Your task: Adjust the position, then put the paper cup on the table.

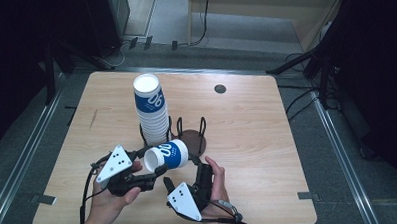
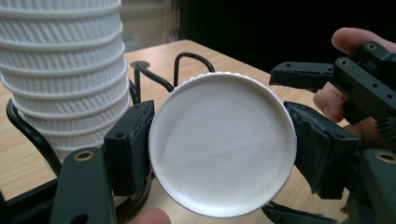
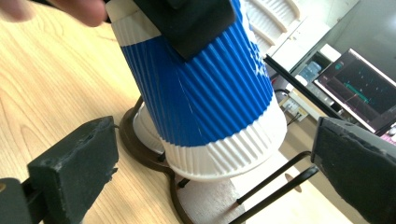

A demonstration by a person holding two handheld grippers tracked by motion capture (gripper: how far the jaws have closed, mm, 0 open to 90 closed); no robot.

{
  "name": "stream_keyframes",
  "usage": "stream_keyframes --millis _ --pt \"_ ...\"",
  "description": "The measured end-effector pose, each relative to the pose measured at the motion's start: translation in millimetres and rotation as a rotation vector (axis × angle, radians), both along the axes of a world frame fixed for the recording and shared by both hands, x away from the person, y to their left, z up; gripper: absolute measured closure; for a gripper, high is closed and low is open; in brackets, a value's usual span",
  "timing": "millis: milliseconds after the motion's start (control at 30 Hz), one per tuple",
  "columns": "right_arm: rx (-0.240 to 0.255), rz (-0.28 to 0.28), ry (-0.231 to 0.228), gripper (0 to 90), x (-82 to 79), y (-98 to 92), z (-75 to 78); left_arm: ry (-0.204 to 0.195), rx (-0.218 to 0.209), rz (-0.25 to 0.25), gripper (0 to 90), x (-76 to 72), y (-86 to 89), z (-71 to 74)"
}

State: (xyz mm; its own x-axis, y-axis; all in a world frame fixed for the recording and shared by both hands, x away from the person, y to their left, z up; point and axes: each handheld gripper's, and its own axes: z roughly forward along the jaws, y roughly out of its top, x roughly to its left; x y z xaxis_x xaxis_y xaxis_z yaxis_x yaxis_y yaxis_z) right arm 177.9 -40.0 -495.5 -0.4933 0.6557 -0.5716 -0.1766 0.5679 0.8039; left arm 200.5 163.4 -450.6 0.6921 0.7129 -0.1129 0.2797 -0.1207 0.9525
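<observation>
A blue-and-white ribbed paper cup (image 1: 168, 155) lies on its side in the air, just in front of a black wire cup holder (image 1: 192, 138). My left gripper (image 1: 152, 163) is shut on the cup's base end; in the left gripper view both pads (image 2: 131, 144) press the rim around its white bottom (image 2: 222, 149). A tall stack of upturned cups (image 1: 150, 108) stands in the holder's left ring. My right gripper (image 1: 187, 173) is open, and its jaws stand wide on either side of the cup (image 3: 205, 98) without touching it.
The holder's brown base (image 3: 205, 203) lies under the held cup, with its right ring free. A dark round grommet (image 1: 220, 88) sits at the far middle of the wooden table (image 1: 247, 140). A lit monitor (image 3: 359, 88) stands beyond the table.
</observation>
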Motion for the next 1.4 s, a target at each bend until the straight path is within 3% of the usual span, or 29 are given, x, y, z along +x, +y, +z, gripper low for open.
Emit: stream_keyframes --millis 133,333,567,600,933,967,1000,1233,1267,1400 --pt "0.046 -0.013 0.029 0.0 -0.5 -5.1 4.1 -0.023 -0.011 0.017 29.2 1.0 -0.3 1.5" --pt "0.084 -0.037 0.034 0.0 -1.3 -12.3 8.0 -0.054 -0.033 0.045 29.3 3.7 1.0 3.8" --pt "0.16 -0.058 0.073 0.5 0.0 -17.0 12.6 -0.055 -0.075 0.041 29.3 4.6 4.7 5.1" --pt "0.2 -0.063 0.107 0.5 1.0 -18.3 14.1 -0.056 -0.076 0.037 29.3 4.6 4.9 5.4" --pt "0.4 -0.132 0.255 0.0 6.4 -35.4 28.0 -0.114 -0.101 0.071 29.2 4.1 4.7 6.7" --pt "0.4 -0.132 0.255 0.0 6.4 -35.4 28.0 -0.114 -0.101 0.071 29.2 4.1 4.7 6.7" --pt "0.437 -0.145 0.271 0.0 7.0 -39.1 29.5 -0.122 -0.121 0.074 29.2 4.1 4.3 6.0" --pt "0.522 -0.178 0.31 0.0 10.7 -46.0 31.2 -0.141 -0.131 0.075 29.2 3.2 0.9 3.9" --pt "0.568 -0.193 0.332 0.0 11.9 -48.1 31.5 -0.145 -0.136 0.072 29.2 3.3 0.3 3.7" --pt "0.638 -0.228 0.371 0.0 13.0 -52.6 31.6 -0.164 -0.141 0.079 29.1 4.7 -2.2 2.4"
